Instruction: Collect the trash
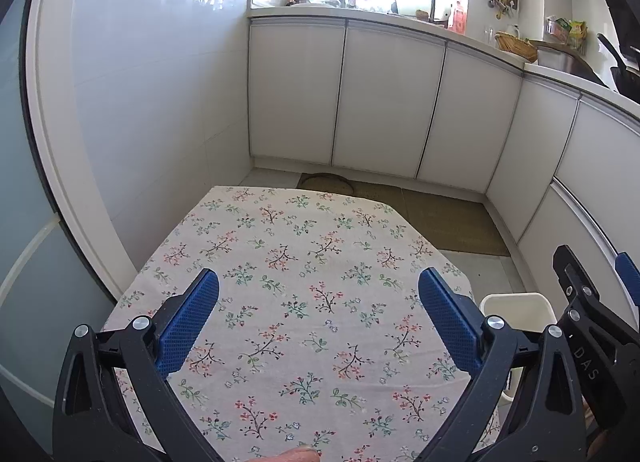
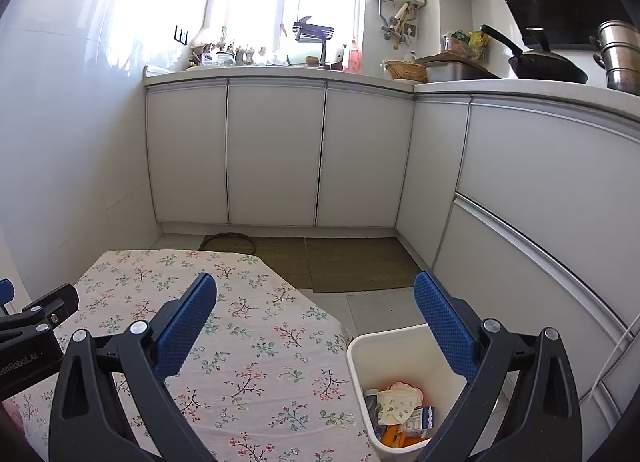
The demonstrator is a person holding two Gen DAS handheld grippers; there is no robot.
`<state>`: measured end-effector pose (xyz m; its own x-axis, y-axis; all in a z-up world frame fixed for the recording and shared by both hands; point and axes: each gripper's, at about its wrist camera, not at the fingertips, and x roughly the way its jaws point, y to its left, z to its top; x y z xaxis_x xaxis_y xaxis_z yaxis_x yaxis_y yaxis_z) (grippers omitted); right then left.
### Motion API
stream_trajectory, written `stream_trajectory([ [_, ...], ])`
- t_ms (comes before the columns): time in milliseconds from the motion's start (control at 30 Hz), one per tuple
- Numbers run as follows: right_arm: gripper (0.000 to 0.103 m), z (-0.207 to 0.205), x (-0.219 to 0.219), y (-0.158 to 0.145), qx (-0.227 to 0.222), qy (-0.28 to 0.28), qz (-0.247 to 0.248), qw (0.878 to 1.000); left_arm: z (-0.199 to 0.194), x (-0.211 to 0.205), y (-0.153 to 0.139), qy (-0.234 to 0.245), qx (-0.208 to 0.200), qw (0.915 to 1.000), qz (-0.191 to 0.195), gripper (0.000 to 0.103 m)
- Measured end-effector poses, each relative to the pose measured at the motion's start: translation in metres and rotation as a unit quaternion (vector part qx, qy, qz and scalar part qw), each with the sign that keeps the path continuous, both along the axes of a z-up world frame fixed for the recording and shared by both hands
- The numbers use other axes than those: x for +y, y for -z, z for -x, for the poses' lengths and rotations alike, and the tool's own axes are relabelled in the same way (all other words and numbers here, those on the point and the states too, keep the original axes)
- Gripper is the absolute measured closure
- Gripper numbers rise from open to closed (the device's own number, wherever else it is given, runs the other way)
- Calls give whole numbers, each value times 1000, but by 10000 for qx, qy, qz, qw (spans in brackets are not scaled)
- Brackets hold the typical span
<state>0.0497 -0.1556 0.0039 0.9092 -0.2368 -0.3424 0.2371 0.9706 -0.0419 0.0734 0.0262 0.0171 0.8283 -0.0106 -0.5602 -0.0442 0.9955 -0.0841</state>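
A white trash bin (image 2: 360,346) stands on the floor right of the table and holds several pieces of trash (image 2: 400,410): crumpled paper, a small carton, orange wrappers. Its rim also shows in the left wrist view (image 1: 516,302). The table wears a floral cloth (image 1: 296,282), bare in both views (image 2: 240,342). My left gripper (image 1: 318,294) is open and empty above the cloth. My right gripper (image 2: 316,298) is open and empty, over the table's right edge and the bin. Each gripper shows at the edge of the other's view.
White cabinets (image 2: 276,153) run along the back and right walls under a cluttered counter (image 2: 280,69) with pans (image 2: 548,65) on the right. Brown mats (image 2: 340,262) lie on the floor beyond the table. A white wall (image 1: 140,101) is close on the left.
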Motion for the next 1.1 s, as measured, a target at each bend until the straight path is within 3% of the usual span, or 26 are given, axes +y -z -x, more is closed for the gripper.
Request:
stream_trajectory([
  [833,7,0,-5,4,90,50,-31,9999,-4,-5,5,86,124,9999,1,7],
  [933,7,-2,-7,4,114,63,-44,9999,-3,-7,5,86,80,9999,-66,10],
  [1000,7,-1,-8,4,112,75,-53,9999,-3,-8,4,137,22,9999,-57,24],
  [1100,7,-1,-9,4,122,91,-65,9999,-2,-7,5,205,-16,9998,48,30],
])
